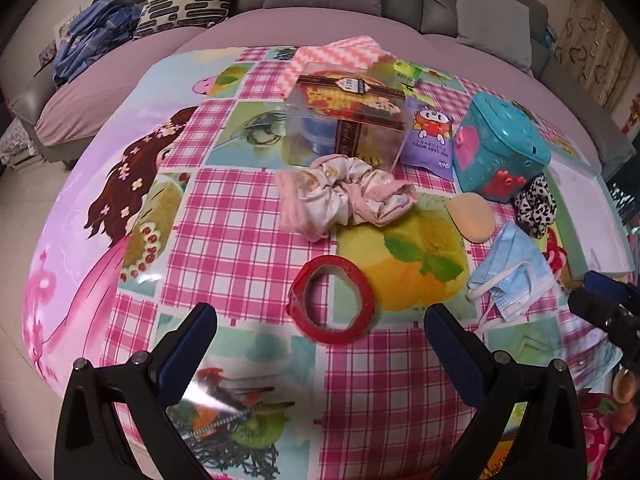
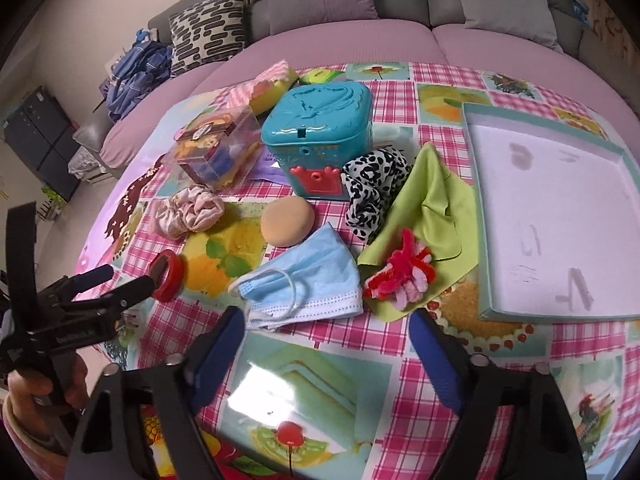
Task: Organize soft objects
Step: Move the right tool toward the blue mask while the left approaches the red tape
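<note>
Right wrist view, left to right: the left gripper (image 2: 132,276), held in a hand (image 2: 40,388), hangs over the red tape roll (image 2: 167,276), jaws apart and empty. Behind stand a clear plastic box (image 2: 216,148) with dark printed contents that cannot be made out, and a closed teal toy chest (image 2: 320,140). Before them lie a pink scrunchie (image 2: 188,210), a tan sponge puff (image 2: 287,221), a blue face mask (image 2: 308,284), a leopard scrunchie (image 2: 372,184), a green cloth (image 2: 432,208) and red-pink pipe cleaners (image 2: 400,276). The shallow white tray (image 2: 548,216) on the right is empty. The right gripper (image 2: 326,332) stands wide apart and empty; the mask lies just beyond its left fingertip, untouched.

Left wrist view: the tape roll lies just ahead of the parted fingertips.
</note>
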Demonstrator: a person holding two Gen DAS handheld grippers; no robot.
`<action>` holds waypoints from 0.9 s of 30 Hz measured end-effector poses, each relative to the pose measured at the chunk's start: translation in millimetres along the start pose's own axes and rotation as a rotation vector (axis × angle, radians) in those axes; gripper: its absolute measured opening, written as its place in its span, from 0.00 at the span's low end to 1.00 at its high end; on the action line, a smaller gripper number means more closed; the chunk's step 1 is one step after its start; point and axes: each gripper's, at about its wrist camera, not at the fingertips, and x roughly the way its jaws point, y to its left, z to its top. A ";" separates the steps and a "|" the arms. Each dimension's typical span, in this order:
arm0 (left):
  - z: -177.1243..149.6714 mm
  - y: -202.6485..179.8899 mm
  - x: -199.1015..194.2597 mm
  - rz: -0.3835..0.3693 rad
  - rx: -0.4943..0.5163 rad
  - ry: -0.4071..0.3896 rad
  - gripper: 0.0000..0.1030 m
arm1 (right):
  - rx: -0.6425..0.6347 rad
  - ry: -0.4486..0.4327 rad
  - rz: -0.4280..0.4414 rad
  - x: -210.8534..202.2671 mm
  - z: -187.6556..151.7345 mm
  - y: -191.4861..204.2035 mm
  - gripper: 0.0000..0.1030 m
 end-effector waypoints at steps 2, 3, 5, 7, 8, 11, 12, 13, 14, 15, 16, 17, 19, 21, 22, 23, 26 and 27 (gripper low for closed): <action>0.4 -3.4 3.7 0.004 0.013 0.000 1.00 | 0.009 0.009 0.018 3.6 0.6 -2.0 0.77; 0.9 -5.0 5.4 0.004 0.018 0.001 1.00 | 0.016 0.013 0.026 5.2 0.3 -3.4 0.74; 1.4 -7.3 9.1 0.002 0.025 0.002 1.00 | 0.024 0.016 0.043 8.2 -0.5 -5.5 0.61; 1.7 -8.9 12.2 0.010 0.035 0.002 1.00 | 0.035 0.023 0.059 11.9 -1.4 -7.4 0.57; 1.6 -10.0 14.5 0.019 0.043 0.003 0.99 | 0.038 0.027 0.070 12.4 -1.9 -9.2 0.53; 0.5 -11.7 19.0 0.026 0.056 0.008 0.99 | 0.042 0.040 0.085 18.6 -2.0 -9.4 0.53; 0.3 -11.6 20.0 0.025 0.058 0.011 0.99 | 0.043 0.045 0.086 20.3 -2.1 -9.5 0.53; 0.1 -12.1 22.0 0.027 0.062 0.014 0.99 | 0.046 0.050 0.090 22.7 -2.1 -10.0 0.53; -0.3 -12.7 23.5 0.029 0.064 0.017 0.99 | 0.052 0.057 0.097 25.5 -2.3 -11.3 0.53; -0.7 -13.3 24.5 0.030 0.066 0.019 0.99 | 0.058 0.061 0.100 27.5 -2.0 -12.3 0.53; -0.3 -13.4 26.4 0.031 0.066 0.021 0.99 | 0.064 0.066 0.102 29.5 -1.6 -13.6 0.53; -0.3 -13.3 28.1 0.031 0.066 0.024 0.99 | 0.073 0.072 0.107 32.2 -0.7 -15.5 0.53; -0.6 -12.6 31.3 0.032 0.064 0.029 0.98 | 0.084 0.082 0.116 36.3 0.4 -18.4 0.53; 0.5 -12.2 34.9 0.033 0.063 0.035 0.94 | 0.089 0.090 0.130 39.0 2.1 -19.8 0.53; 0.8 -11.8 37.1 0.034 0.062 0.041 0.86 | 0.092 0.092 0.133 39.7 2.6 -20.3 0.53; 0.8 -11.9 38.3 0.033 0.062 0.044 0.82 | 0.095 0.095 0.136 41.1 3.9 -20.9 0.53; 0.5 -10.0 42.4 0.025 0.058 0.062 0.79 | 0.099 0.099 0.139 42.2 6.3 -22.1 0.52; 0.0 -9.8 41.9 0.028 0.059 0.059 0.76 | 0.099 0.099 0.138 42.4 7.1 -22.7 0.52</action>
